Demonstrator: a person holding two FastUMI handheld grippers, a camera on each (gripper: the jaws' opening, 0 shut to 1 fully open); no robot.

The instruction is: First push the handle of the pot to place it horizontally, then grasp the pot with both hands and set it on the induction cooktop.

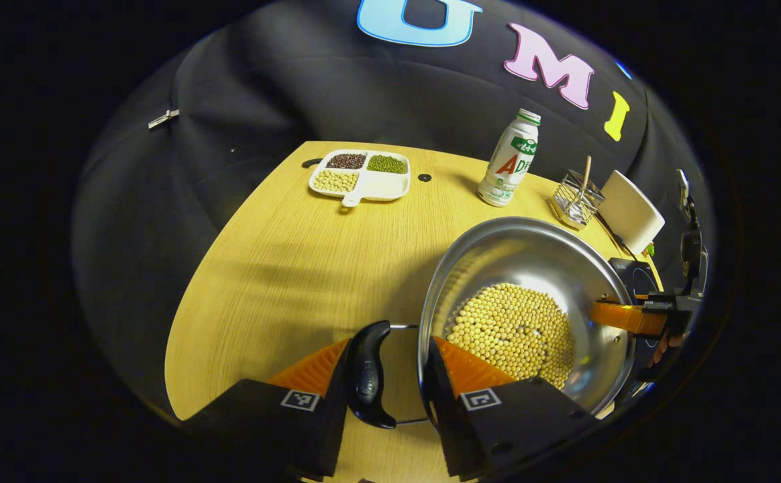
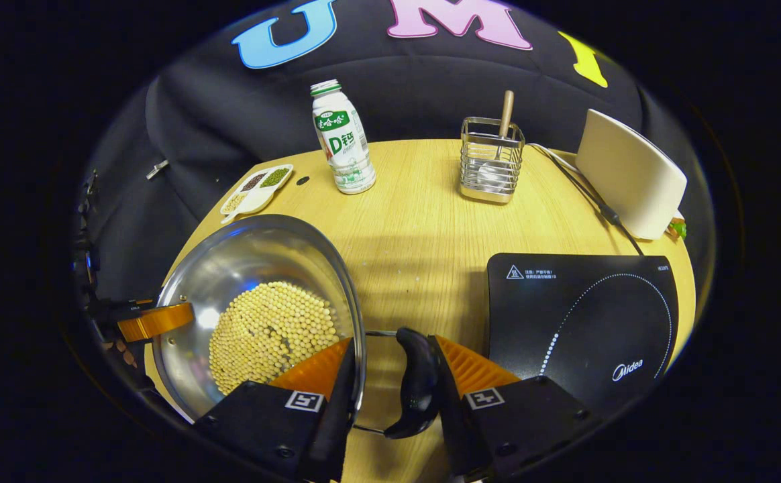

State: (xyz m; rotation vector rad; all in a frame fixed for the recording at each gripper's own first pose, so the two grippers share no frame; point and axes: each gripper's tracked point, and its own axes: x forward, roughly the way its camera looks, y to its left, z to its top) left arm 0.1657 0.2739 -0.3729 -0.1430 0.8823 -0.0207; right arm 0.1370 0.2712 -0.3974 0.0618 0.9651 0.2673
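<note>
The main risk is a tilt: if one side rises faster, the soybeans (image 2: 273,332) can slide and spill over the rim, and a thin grip on a side handle can slip. The steel pot (image 1: 531,265) sits between both grippers, beside the induction cooktop (image 2: 582,318). The left gripper (image 1: 390,365) has its fingers around the black side handle (image 1: 369,372) and the rim; the right gripper (image 2: 390,365) likewise brackets its handle (image 2: 417,382). I cannot tell whether either one already presses firmly.
</note>
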